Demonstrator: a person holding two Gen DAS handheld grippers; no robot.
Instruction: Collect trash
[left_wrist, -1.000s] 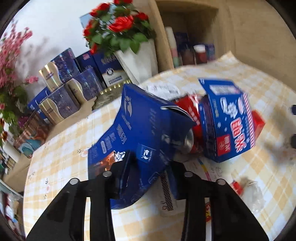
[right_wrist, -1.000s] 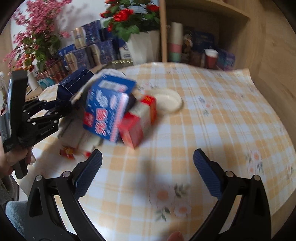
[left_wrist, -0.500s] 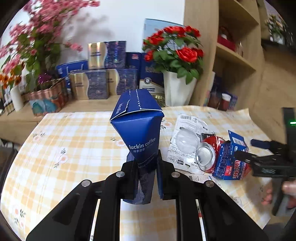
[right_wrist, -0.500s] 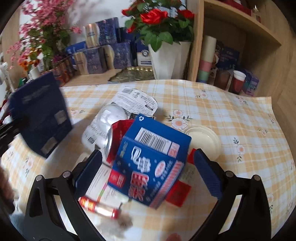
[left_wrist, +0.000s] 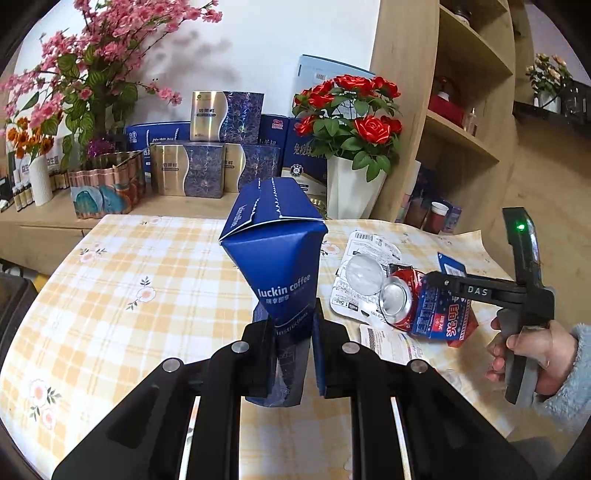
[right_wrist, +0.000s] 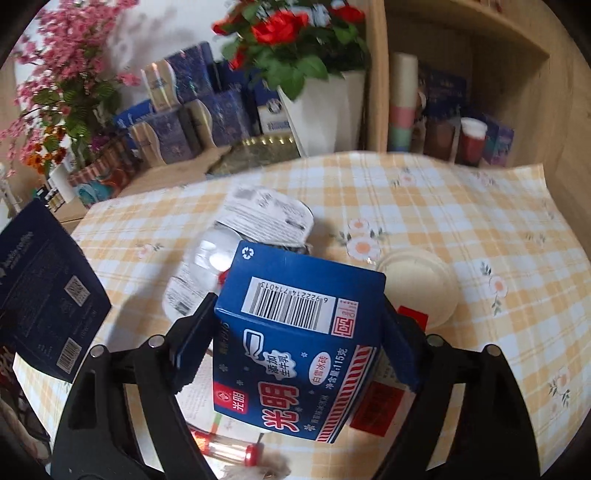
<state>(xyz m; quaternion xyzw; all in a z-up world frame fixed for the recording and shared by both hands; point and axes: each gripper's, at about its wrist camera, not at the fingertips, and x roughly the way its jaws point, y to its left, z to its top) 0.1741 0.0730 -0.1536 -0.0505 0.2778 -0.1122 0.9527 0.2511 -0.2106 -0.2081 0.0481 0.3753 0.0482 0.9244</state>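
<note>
1 left gripper (left_wrist: 293, 332): our fingers clamp the lower end of 1 dark blue coffee box (left_wrist: 275, 254), held upright, clear of the table (left_wrist: 110, 295). From the right wrist cam we see the same box off to the far left of the right fingers.

1 right gripper (right_wrist: 295, 336): jaws have just been closing; 1 blue ice-cream carton (right_wrist: 295, 343) sits between our fingers, both pads against its sides, barcode end pointing away.

Other trash, counted from the right wrist cam:
- 1 crushed red can (left_wrist: 400, 299), behind the carton, mostly hidden; seen better from the left cam.
- 1 clear blister pack w/ printed card (right_wrist: 258, 221), beyond the fingertips.
- 1 white lid (right_wrist: 421, 284), just right of the right finger.
- 1 small red-capped tube (right_wrist: 229, 448), below and between the fingers.
- 1 red packet (right_wrist: 384, 406), under the carton's right edge.
- Paper slips under the carton, count unclear.

1 hand (left_wrist: 532, 350) grips the right tool's handle.
</note>
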